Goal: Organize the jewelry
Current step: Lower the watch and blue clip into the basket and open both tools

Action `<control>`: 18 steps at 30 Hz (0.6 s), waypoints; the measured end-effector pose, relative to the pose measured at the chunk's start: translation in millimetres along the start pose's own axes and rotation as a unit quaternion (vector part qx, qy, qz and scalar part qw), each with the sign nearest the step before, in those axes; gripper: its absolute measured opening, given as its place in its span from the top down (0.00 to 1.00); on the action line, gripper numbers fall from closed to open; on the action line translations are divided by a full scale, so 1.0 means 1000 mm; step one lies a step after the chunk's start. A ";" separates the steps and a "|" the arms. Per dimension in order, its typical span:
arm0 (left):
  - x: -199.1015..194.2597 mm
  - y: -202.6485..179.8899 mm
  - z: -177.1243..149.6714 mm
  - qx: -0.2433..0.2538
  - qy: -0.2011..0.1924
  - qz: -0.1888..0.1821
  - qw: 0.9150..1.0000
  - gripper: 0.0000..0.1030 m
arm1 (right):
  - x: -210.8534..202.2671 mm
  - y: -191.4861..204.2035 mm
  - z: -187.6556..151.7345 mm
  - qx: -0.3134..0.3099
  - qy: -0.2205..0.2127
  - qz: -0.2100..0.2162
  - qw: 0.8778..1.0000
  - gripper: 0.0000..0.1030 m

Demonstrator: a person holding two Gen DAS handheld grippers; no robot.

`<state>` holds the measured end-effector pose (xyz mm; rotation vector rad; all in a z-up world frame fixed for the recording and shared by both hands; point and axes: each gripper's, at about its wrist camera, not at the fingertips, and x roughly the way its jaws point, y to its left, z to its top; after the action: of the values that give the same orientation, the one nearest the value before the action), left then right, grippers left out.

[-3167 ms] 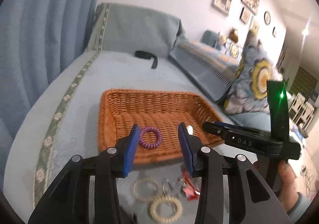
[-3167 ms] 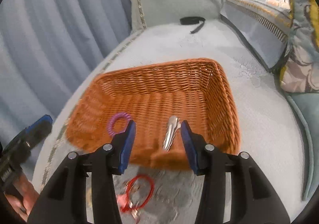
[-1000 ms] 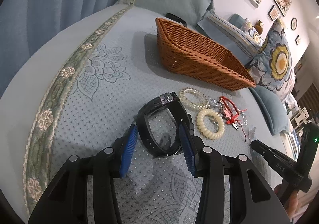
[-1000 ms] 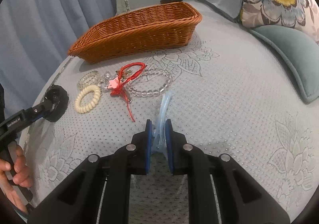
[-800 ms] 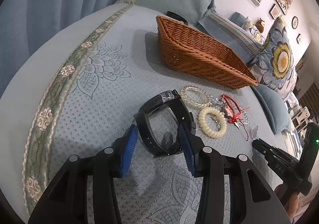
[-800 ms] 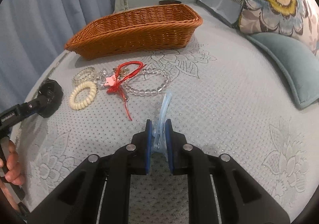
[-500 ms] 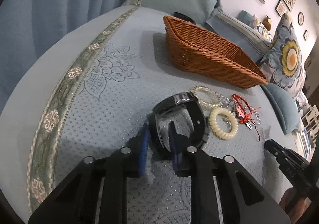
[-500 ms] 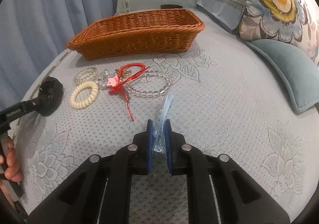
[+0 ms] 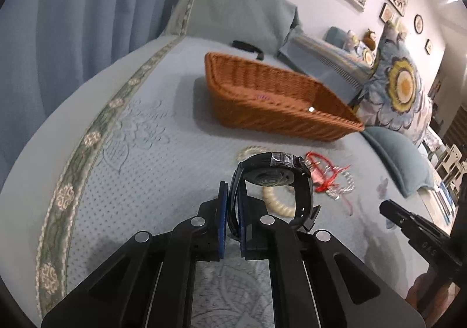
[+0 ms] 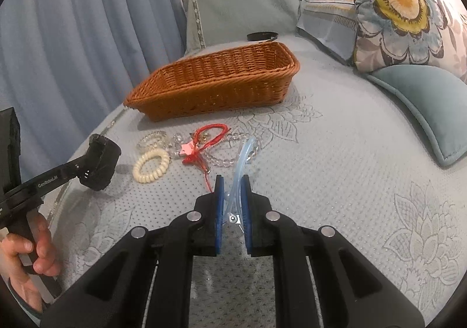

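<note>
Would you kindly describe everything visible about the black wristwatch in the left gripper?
The black wristwatch has a round case and what looks like a rubbery strap fastened into a loop. A strip of clear film wraps the case's upper edge. The left gripper is shut on one side of the strap between its blue fingers. The watch seems lifted slightly off the pale blue quilted bedspread.

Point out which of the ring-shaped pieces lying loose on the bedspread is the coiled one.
The cream coiled hair tie: a spiral cord ring, lying nearest the black watch. The clear beaded bracelet and red cord bracelet beside it are strung beads and plain cord.
</note>
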<state>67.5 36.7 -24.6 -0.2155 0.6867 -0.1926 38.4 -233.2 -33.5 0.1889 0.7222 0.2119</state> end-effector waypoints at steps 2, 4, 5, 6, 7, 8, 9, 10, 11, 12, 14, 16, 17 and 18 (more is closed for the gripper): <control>-0.005 -0.005 0.005 -0.004 -0.007 -0.006 1.000 0.96 | -0.004 0.000 0.009 0.005 -0.008 0.011 1.000 0.91; -0.009 -0.010 0.013 -0.006 -0.017 -0.013 1.000 0.96 | -0.011 0.003 0.028 0.000 -0.022 0.022 1.000 0.91; -0.010 -0.013 0.019 -0.005 -0.022 -0.015 1.000 0.96 | -0.013 0.005 0.035 -0.006 -0.027 0.023 0.999 0.91; -0.013 -0.016 0.027 -0.003 -0.029 -0.017 0.999 0.96 | -0.015 0.009 0.050 -0.015 -0.036 0.026 0.999 0.91; -0.014 -0.019 0.033 -0.002 -0.033 -0.020 0.999 0.96 | -0.015 0.011 0.059 -0.019 -0.041 0.032 0.998 0.91; -0.015 -0.022 0.038 -0.001 -0.038 -0.023 0.999 0.96 | -0.015 0.013 0.072 -0.024 -0.046 0.038 0.998 0.91; -0.014 -0.026 0.048 0.003 -0.042 -0.026 0.999 0.96 | -0.012 0.017 0.088 -0.032 -0.053 0.040 0.997 0.91; -0.013 -0.029 0.054 0.006 -0.046 -0.025 0.999 0.96 | -0.010 0.018 0.097 -0.038 -0.056 0.038 0.997 0.91; -0.010 -0.034 0.063 0.012 -0.051 -0.023 0.998 0.96 | -0.003 0.020 0.110 -0.045 -0.057 0.038 0.997 0.91; -0.006 -0.038 0.071 0.018 -0.056 -0.020 0.998 0.96 | 0.002 0.021 0.118 -0.047 -0.055 0.040 0.997 0.91; 0.006 -0.044 0.091 0.025 -0.058 -0.021 0.998 0.96 | 0.024 0.017 0.139 -0.038 -0.039 0.047 0.997 0.91; 0.025 -0.050 0.111 0.026 -0.054 -0.024 0.998 0.96 | 0.045 0.011 0.152 -0.023 -0.023 0.054 0.998 0.91; 0.033 -0.052 0.117 0.029 -0.053 -0.023 0.998 0.96 | 0.054 0.008 0.157 -0.019 -0.018 0.051 0.998 0.91; 0.047 -0.055 0.127 0.035 -0.049 -0.017 0.998 0.96 | 0.068 0.005 0.162 -0.017 -0.010 0.044 0.999 0.91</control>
<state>179.3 -11.1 57.1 -0.1681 0.5782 -0.2368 196.5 -226.5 43.8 0.1904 0.6902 0.3060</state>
